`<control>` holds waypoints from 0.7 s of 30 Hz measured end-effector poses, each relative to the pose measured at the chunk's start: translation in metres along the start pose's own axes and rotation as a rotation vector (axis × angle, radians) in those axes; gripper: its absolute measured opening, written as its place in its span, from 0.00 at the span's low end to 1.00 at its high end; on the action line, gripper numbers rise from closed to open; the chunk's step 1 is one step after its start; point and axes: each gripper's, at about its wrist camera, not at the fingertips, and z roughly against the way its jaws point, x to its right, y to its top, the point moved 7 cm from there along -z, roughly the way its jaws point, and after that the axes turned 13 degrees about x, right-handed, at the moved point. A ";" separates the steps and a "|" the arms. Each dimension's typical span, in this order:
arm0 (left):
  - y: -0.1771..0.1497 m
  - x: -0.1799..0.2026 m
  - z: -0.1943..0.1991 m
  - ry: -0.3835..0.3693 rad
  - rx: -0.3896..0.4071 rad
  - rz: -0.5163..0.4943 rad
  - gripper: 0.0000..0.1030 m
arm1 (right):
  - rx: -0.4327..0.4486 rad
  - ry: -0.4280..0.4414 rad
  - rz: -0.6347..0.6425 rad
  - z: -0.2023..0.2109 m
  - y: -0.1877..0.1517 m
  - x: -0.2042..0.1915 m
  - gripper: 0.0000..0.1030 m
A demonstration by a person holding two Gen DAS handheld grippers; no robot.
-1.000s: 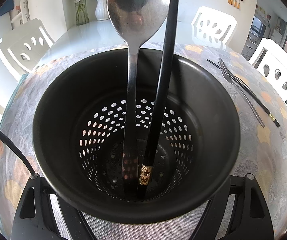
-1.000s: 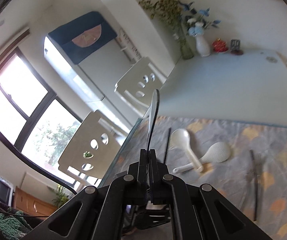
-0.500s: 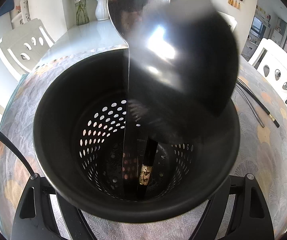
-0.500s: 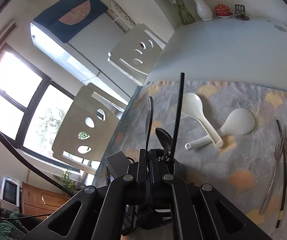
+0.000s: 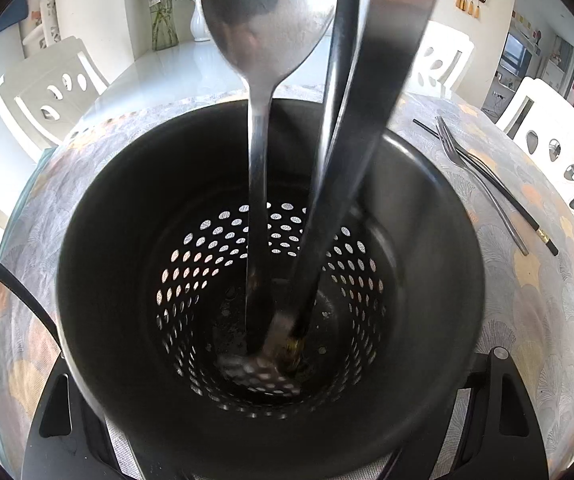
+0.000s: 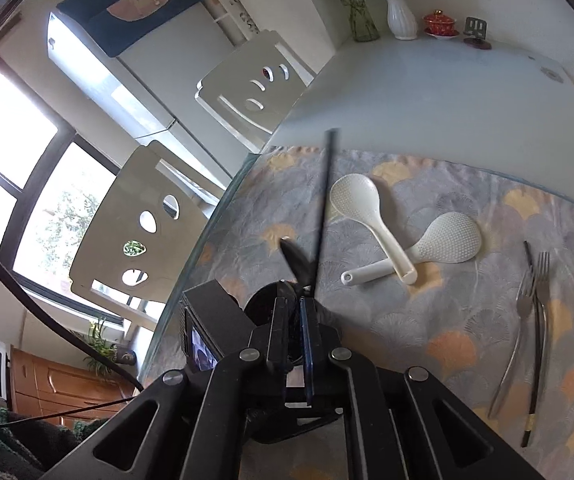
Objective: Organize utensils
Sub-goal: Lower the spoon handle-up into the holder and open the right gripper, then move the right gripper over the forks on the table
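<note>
A black perforated utensil holder fills the left wrist view, and my left gripper is shut on its near wall. In it stand a steel spoon, a black chopstick and a second steel utensil that looks blurred. My right gripper hovers just above the holder with its fingers slightly apart and nothing between them. A fork and a black chopstick lie on the mat at the right. Two white rice paddles lie crossed at mid mat.
A patterned mat covers the near part of the glass table. White chairs stand around it. A white vase and a red cup stand at the far end. A cable runs at the left.
My right gripper carried a steel utensil down over the holder and let it go. The utensil now stands in the holder. The left gripper has not moved.
</note>
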 end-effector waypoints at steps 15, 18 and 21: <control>0.000 0.005 0.000 -0.002 0.001 0.001 0.80 | 0.304 -0.309 0.019 0.137 0.023 0.031 0.38; 0.000 0.007 0.000 -0.003 0.001 0.002 0.80 | 0.403 -0.387 0.047 0.173 0.022 0.033 0.79; -0.001 0.006 0.000 -0.003 0.001 0.001 0.80 | 0.480 -0.410 0.046 0.200 0.019 0.033 0.91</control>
